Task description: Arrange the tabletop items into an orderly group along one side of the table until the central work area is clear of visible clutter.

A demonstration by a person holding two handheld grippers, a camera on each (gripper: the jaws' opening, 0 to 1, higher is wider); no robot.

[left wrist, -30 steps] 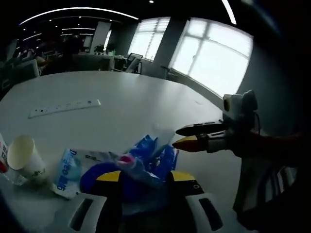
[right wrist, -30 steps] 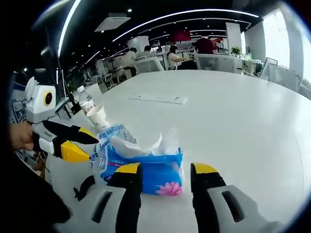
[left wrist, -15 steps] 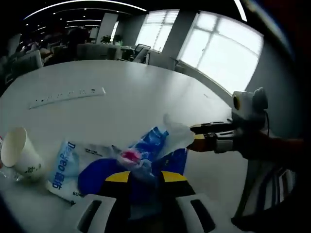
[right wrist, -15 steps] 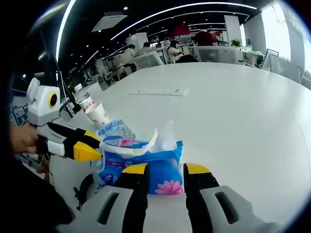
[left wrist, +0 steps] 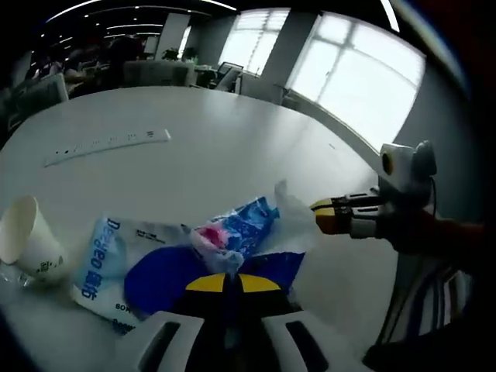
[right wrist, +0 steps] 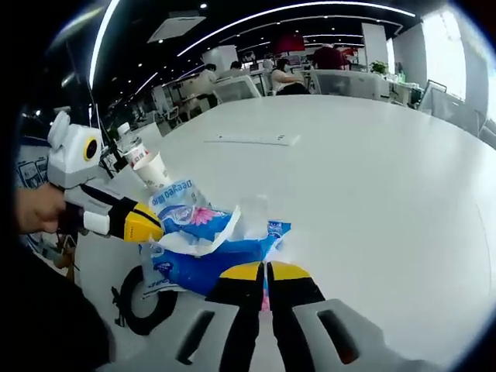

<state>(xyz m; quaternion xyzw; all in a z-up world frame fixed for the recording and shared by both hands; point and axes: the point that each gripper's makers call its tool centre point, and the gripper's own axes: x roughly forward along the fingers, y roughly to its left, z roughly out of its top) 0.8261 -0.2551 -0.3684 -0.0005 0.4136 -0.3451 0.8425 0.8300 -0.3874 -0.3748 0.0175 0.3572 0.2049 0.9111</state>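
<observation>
Both grippers have closed since a second ago: the left gripper (left wrist: 231, 284) and right gripper (right wrist: 267, 271) now pinch opposite ends of the blue tissue pack (right wrist: 203, 256) near the paper cup (left wrist: 25, 240) at the table's (right wrist: 372, 178) edge, probably ready to lift aside.

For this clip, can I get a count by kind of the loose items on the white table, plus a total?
Blue tissue packs: 1
White wipes packets with blue print: 1
Paper cups: 1
Bottles: 1
White power strips: 1
Total: 5, not counting the black ring-shaped thing at the table edge, which I cannot identify.
</observation>
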